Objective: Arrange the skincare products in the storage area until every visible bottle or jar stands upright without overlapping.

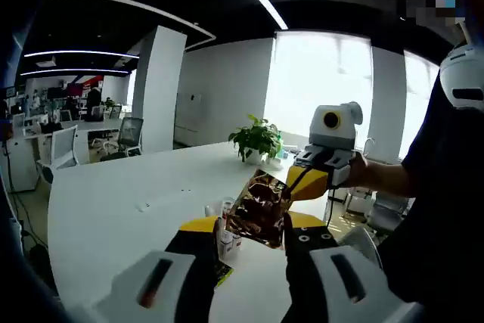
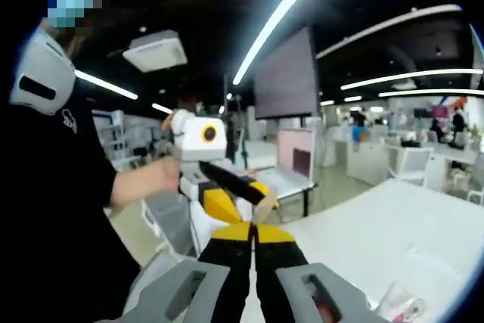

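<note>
A shiny brown-red foil packet (image 1: pixel 259 211) hangs tilted over the white table (image 1: pixel 113 202). My right gripper (image 1: pixel 296 187) reaches in from the right with its yellow jaws pinched on the packet's upper right corner. My left gripper (image 1: pixel 253 225) stands open, one jaw on each side of the packet. Small white bottles or jars (image 1: pixel 225 241) stand on the table just behind the packet, partly hidden by it. In the right gripper view my right gripper (image 2: pixel 253 228) has its jaws pressed together, and the left gripper (image 2: pixel 246 196) comes in from the left close above them.
A potted green plant (image 1: pixel 255 140) stands at the table's far edge. A person's arm (image 1: pixel 378 175) holds the right gripper. An open laptop (image 2: pixel 291 160) sits on a side desk. Pink-tinted items (image 2: pixel 404 308) lie on the table (image 2: pixel 378 240) at lower right.
</note>
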Tool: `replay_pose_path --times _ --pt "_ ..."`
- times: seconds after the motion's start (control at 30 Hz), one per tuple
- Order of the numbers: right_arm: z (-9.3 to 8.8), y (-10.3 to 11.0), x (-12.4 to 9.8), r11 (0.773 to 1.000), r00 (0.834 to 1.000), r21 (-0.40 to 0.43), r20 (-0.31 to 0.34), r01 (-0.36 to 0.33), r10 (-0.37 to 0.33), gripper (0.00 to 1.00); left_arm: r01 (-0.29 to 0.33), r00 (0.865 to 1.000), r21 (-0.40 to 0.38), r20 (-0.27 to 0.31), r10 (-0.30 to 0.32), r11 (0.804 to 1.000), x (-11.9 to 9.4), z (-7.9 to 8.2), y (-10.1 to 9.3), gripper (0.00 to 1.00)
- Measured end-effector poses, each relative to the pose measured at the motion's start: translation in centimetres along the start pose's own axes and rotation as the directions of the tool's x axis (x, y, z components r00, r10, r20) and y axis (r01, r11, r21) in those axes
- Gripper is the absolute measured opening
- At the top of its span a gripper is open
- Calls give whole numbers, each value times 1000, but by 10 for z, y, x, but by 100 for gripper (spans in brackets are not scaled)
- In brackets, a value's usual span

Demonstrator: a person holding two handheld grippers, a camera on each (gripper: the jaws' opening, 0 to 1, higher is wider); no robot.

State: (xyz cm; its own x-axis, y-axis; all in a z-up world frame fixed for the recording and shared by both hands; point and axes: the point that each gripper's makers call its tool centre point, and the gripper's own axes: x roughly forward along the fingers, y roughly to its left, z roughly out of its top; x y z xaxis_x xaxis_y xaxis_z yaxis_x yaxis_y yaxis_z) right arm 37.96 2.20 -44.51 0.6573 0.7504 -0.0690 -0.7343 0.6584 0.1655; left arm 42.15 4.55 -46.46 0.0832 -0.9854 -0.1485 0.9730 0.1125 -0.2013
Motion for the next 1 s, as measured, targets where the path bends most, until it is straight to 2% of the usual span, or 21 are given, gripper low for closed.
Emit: replay_pose_path --times 0.07,0.1,0.2,0.27,0.33,0.47,0.53,0.63,0.67,0.73,0.77,0.83,1.0 --pt "5 -1 -3 1000 999 24 34 -2 1 0 -30 999 -44 12 31 999 -1 -3 5 43" --pt "5 -2 -4 1000 999 28 38 1 -2 0 -25 998 -81 47 29 996 -1 -1 4 43" --pt "5 -3 -4 999 999 50 52 5 -8 0 30 992 -175 127 -8 984 -1 6 -3 42" --pt "6 -3 -3 996 997 85 82 5 -12 0 54 986 -212 168 -18 976 -1 9 -4 40" --pt "5 -2 -2 994 995 109 99 5 -16 0 63 982 -224 185 -22 973 1 9 -7 39" --pt "3 -3 1 989 992 148 126 7 -26 0 60 985 -233 171 -20 971 9 3 -14 34" --pt "3 -3 3 986 990 167 136 9 -32 0 55 987 -241 163 -16 969 10 -1 -15 29" --pt "1 -7 2 983 988 182 144 32 -59 0 49 978 -287 206 11 957 9 1 -13 19" --pt "3 -11 1 972 983 232 163 43 -82 0 42 978 -284 208 19 958 8 1 -11 14" --pt "0 -18 -2 958 978 280 170 70 -121 0 76 971 -318 238 2 945 5 5 -13 10" --pt "-1 -17 -3 952 977 301 177 61 -119 0 86 969 -328 248 -2 941 4 6 -13 8" --pt "-3 -15 -4 948 975 312 186 56 -119 0 78 972 -307 234 -5 949 5 4 -16 7" --pt "-9 -16 -10 930 970 363 196 62 -141 0 106 975 -302 217 -40 947 5 4 -21 4"
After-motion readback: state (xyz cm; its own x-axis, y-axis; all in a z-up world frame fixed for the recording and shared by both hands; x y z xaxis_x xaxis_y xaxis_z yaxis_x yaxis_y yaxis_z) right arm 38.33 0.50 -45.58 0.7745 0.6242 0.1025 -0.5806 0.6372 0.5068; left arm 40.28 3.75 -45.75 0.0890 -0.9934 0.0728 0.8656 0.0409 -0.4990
